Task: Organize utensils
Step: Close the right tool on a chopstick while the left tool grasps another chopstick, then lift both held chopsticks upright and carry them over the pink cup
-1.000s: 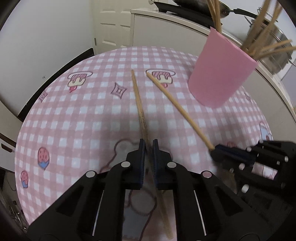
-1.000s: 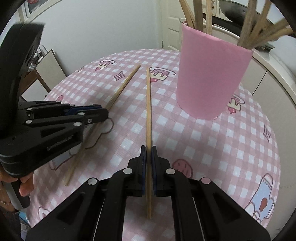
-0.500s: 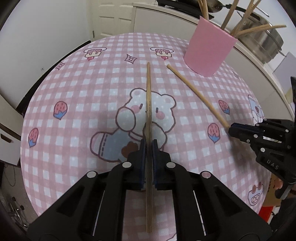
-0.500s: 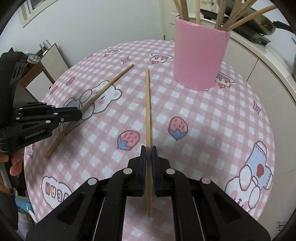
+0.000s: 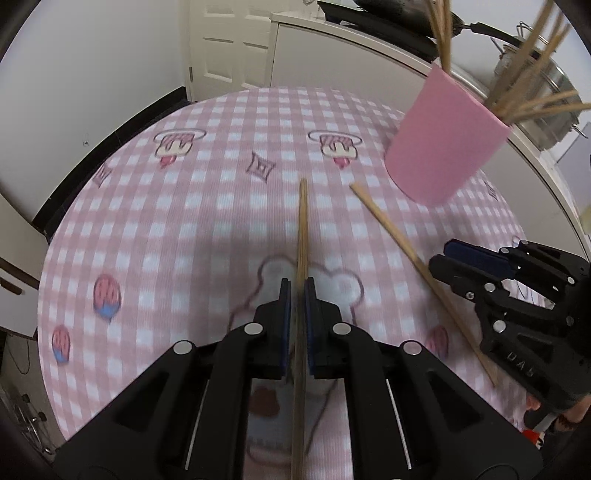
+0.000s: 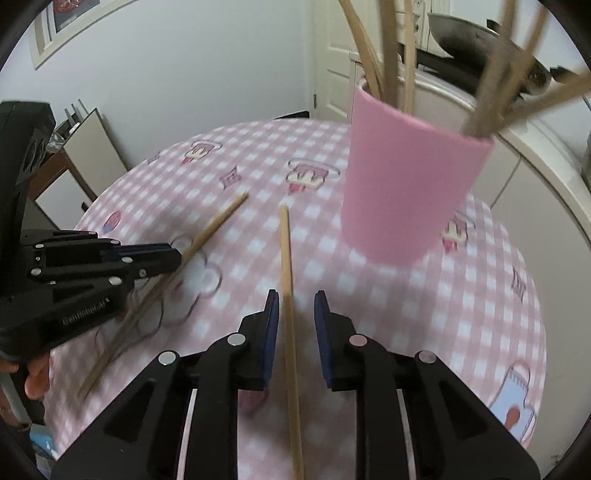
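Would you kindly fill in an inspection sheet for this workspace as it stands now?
Surface: round table under a pink checked cloth with cartoon prints.
Job's things: pink cup upright, holding several wooden sticks; two loose chopsticks, one per gripper.
Clutter: nothing seen.
Grippers: left tongs shut on the left chopstick; right tongs have just been opening, the right chopstick between the pads with a gap on each side.
Cables: nothing seen.
Surroundings: white door, counter with a wok and a steel pot.

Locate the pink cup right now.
The pink cup stands on the checked tablecloth, upper right in both wrist views, just beyond the tips of the two chopsticks, with more chopsticks standing in it.
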A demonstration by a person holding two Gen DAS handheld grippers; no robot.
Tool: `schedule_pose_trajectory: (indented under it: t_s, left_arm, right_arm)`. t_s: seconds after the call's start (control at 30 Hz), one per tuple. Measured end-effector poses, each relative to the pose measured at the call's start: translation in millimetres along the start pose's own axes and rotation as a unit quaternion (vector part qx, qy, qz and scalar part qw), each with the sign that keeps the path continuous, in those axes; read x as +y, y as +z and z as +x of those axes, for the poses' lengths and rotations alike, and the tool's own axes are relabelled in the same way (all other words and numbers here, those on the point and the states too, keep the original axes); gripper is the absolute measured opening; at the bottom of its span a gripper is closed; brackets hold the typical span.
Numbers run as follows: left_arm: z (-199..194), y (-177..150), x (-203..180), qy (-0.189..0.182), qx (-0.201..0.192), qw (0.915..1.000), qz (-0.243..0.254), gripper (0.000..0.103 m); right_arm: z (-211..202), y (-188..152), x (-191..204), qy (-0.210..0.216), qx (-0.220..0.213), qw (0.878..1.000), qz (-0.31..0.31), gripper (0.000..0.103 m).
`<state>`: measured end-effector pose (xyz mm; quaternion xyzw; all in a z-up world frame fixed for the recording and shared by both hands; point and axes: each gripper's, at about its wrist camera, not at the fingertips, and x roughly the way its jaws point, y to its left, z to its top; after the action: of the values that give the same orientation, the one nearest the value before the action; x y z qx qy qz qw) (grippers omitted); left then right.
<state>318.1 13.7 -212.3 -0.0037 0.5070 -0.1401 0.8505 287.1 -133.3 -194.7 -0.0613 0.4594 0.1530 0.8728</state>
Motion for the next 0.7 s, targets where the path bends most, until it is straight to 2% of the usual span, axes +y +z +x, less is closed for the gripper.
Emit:
schedule_pose_trajectory:
  t_s: [0.37,0.43,0.47,0.57,0.7]
  left_arm:
    - [22,35,-1,0.005,-0.007,0.9999,0.015,0.008]
    - [25,39,-2,0.009,-0.008,0.9998,0.017,0.012]
    - [28,41,-4,0.011,-0.006,0.9997,0.021,0.013]
    - [32,42,-7,0.021,-0.013,0.9992,0.030,0.013]
    - [34,44,-9,0.024,-0.015,0.9991,0.032,0.011]
  right_arm:
    - [36,28,7,-0.001,0.005,1.000,-0.022,0.018]
    - [39,29,9,0.001,0.009,1.000,-0.023,0.017]
    - [41,29,9,0.001,0.011,1.000,-0.025,0.017]
    - [42,29,10,-0.004,0.009,1.000,-0.029,0.006]
    - [42,30,8,0.003,0.010,1.000,-0.026,0.004]
